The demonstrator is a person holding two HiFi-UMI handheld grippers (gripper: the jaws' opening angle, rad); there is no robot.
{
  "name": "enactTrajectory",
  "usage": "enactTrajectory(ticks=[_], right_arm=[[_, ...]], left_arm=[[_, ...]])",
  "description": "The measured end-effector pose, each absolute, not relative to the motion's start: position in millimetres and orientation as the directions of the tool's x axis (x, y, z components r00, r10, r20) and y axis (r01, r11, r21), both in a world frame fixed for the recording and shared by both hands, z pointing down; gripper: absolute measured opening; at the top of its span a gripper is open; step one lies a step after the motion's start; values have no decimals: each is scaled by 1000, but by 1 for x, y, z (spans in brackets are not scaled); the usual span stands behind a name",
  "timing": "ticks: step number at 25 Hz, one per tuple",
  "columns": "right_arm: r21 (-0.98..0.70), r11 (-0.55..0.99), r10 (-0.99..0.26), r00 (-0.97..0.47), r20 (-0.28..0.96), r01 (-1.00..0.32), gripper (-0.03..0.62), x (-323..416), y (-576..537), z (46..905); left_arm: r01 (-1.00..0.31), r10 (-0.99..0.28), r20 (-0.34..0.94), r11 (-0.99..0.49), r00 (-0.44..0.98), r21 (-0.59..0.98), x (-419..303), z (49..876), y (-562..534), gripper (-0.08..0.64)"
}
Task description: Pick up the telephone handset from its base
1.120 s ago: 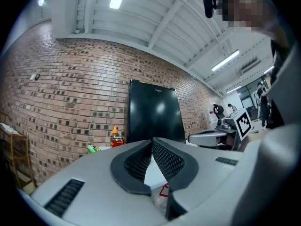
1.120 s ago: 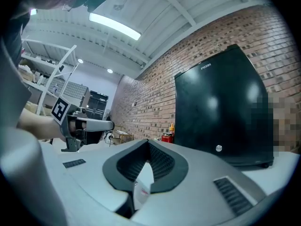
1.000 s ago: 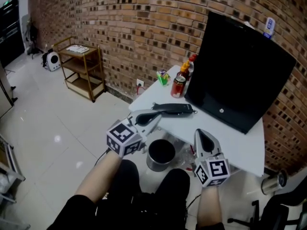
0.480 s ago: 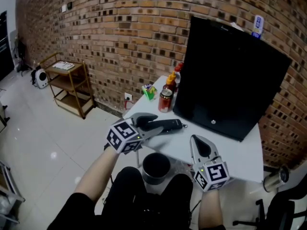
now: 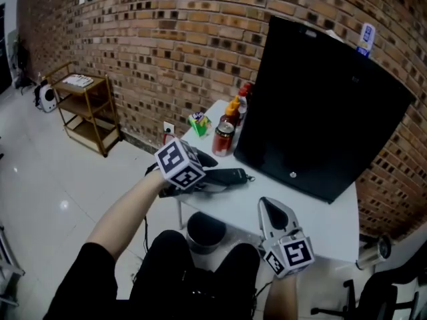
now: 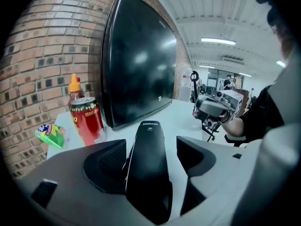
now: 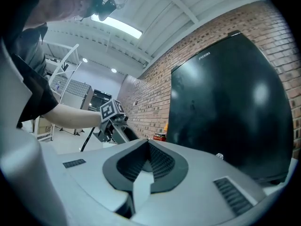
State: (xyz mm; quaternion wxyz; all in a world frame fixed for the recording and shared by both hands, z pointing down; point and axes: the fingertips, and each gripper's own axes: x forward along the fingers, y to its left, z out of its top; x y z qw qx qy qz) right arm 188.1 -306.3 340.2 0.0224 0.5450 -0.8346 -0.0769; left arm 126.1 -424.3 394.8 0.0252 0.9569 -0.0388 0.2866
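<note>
The telephone handset lies low in the centre of the left gripper view, lengthways between the jaws of the left gripper. Those jaws are opening and stand wide, with a gap to each side of the handset, so nothing is gripped yet. The approach looks done. Closing on the handset and lifting it are still to come. I cannot make out the base under it as a separate shape.

At the lower right of the head view, the right gripper has its jaws closed together on nothing and hangs near the front edge of the tabletop.

Below that edge stands a dark round bin; what it holds cannot be seen. Further back, left of centre, are a red can and, behind it, an orange-capped bottle, their contents unseen. A green packet lies to their left, and a black monitor stands beyond.
</note>
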Motion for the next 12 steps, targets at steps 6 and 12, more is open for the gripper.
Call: enactTrajectory(ticks=[6,12], right_arm=[[122,405,-909,-413,-53,-906,-2,190,-310,346],[120,407,-909,-414,-47,-906,-2,191,-311,348]], left_arm=[[-76,-55,624,-997,780,7,130,412,-422,333],[-87,-73,637,-996,768,-10,129,412,-426,259]])
